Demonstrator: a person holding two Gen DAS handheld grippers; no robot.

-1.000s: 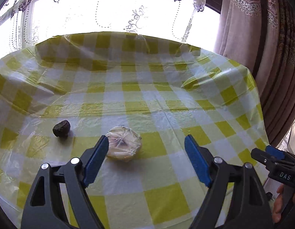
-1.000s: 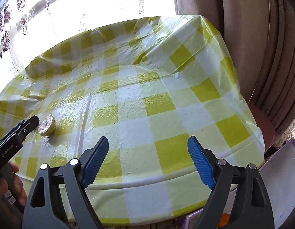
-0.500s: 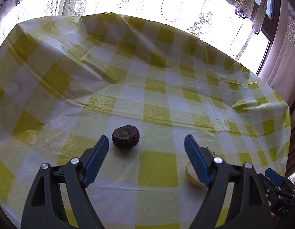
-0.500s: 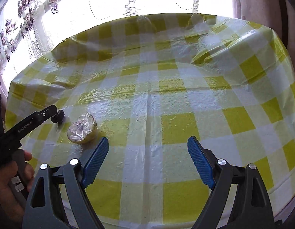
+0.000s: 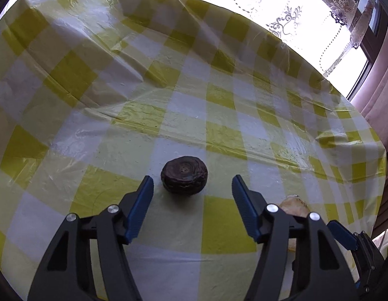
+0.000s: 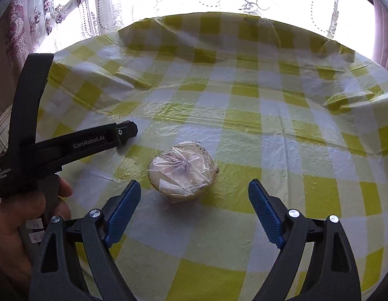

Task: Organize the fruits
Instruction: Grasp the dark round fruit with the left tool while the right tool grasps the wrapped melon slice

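Lower centre: dark fruit [image 5: 184, 175] looks light, firm, wrinkled; grip at its sides. Left gripper [image 5: 192, 188] just narrowing, half-open, empty. Right gripper [image 6: 194, 193] wide, empty, before slick, probably soft wrapped fruit [image 6: 182, 173].

Wrapped fruit [image 6: 183, 170]: resting on checked tabletop [image 6: 244, 115].
Right gripper [image 6: 194, 200]: jaws apart, just short of fruit.
Left gripper [image 6: 123, 131]: left of fruit.

dark wrinkled fruit [image 5: 184, 175] lies beside plastic-wrapped pale fruit [image 6: 183, 171].
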